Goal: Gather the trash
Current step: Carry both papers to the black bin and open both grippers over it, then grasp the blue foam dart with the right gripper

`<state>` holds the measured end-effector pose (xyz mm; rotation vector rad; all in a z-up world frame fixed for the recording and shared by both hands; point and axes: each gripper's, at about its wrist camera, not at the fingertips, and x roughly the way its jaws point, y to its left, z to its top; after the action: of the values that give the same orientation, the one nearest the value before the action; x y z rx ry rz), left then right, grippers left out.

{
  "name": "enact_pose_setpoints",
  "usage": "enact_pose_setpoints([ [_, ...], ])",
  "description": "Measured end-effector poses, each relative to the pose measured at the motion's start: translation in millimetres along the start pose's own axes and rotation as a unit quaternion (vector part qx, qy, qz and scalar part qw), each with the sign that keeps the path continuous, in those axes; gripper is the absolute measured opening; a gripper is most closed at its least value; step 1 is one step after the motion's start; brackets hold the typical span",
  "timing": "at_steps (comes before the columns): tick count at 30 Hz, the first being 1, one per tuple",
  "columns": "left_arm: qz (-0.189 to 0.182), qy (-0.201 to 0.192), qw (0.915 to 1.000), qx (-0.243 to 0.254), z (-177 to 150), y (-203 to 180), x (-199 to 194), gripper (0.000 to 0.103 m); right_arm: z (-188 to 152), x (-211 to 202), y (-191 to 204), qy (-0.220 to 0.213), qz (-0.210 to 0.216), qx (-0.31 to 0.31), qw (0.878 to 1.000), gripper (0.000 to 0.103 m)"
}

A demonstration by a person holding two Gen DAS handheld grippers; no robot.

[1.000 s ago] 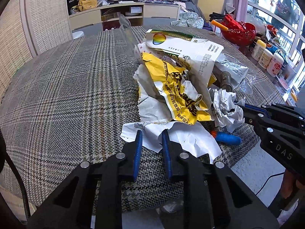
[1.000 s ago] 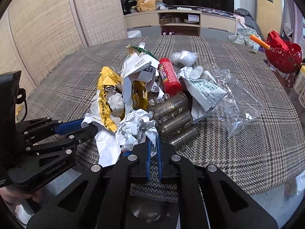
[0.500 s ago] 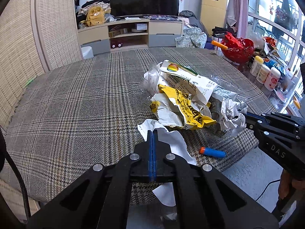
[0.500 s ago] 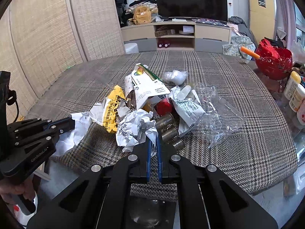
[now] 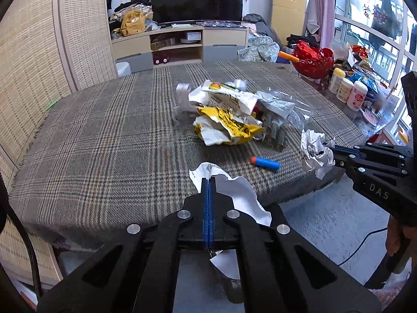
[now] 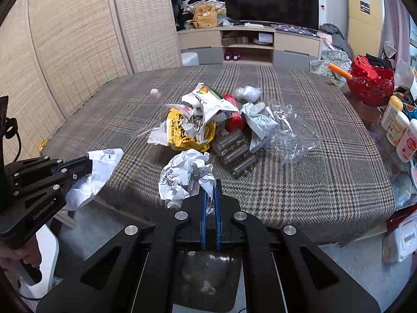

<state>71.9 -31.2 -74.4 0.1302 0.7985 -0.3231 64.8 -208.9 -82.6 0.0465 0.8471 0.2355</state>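
Observation:
My left gripper is shut on a flat white paper scrap, held off the table's near edge; it also shows in the right wrist view. My right gripper is shut on a crumpled white printed paper ball, held above the table edge; the ball also shows in the left wrist view. A trash pile stays on the plaid table: yellow wrapper, white packet, red tube, three metal cylinders, clear plastic bag.
A blue and orange foam dart lies near the table's front edge. A red basket and several bottles stand at the right. A TV cabinet is behind the table. Grey floor lies below the near edge.
Both grippers have pulled back from the pile and off the table edge, carrying their papers. The left gripper closed on the white scrap a second ago. The foam dart is uncovered.

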Motion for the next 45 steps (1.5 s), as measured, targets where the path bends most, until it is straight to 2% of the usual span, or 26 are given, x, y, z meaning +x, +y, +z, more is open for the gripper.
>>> enact_pose_setpoints([
  [7,-0.018,0.028,0.9994,0.006,-49.6,-19.7,-1.7,0.000,-47.7,2.9,-2.8,0.049,0.004,-0.003,0.999,0.007],
  [11,-0.037,0.054,0.9979,0.004,-74.8,-33.0,16.5,0.000,-69.2,18.5,-5.3,0.069,-0.001,0.007,0.998,0.007],
  [17,-0.054,0.100,0.9932,-0.023,-102.8,-40.5,57.3,0.000,-97.4,57.5,-22.9,0.103,-0.001,0.057,0.993,0.007],
  [23,-0.072,0.153,0.9848,-0.042,-129.5,-46.1,95.2,0.000,-113.1,81.3,-25.2,0.137,0.015,0.081,0.987,0.008],
  [31,-0.080,0.169,0.9814,-0.046,-137.5,-47.7,109.1,0.000,-112.2,89.6,-12.3,0.149,0.026,0.074,0.986,0.011],
  [34,-0.080,0.170,0.9813,-0.041,-138.7,-48.8,110.3,0.008,-112.2,90.7,-13.6,0.153,0.029,0.080,0.984,0.011],
  [35,-0.080,0.170,0.9812,-0.042,-137.4,-49.2,109.0,0.012,-112.4,90.5,-13.9,0.154,0.029,0.081,0.984,0.016],
  [36,-0.081,0.170,0.9813,-0.042,-136.9,-49.6,108.4,0.015,-112.1,90.1,-15.1,0.154,0.029,0.083,0.984,0.030],
  [38,-0.081,0.168,0.9815,-0.042,-135.4,-48.7,106.2,0.017,-112.0,86.6,-18.3,0.145,0.028,0.092,0.985,0.051],
  [40,-0.078,0.166,0.9821,-0.042,-135.2,-43.6,101.4,0.023,-109.3,82.7,-22.2,0.137,0.021,0.094,0.986,0.051],
  [43,-0.074,0.160,0.9831,-0.048,-133.6,-35.6,96.3,0.040,-104.2,75.2,-28.4,0.121,0.014,0.102,0.987,0.052],
  [45,-0.068,0.150,0.9848,-0.053,-131.0,-28.9,91.7,0.057,-98.6,66.9,-31.5,0.099,0.004,0.104,0.990,0.062],
])
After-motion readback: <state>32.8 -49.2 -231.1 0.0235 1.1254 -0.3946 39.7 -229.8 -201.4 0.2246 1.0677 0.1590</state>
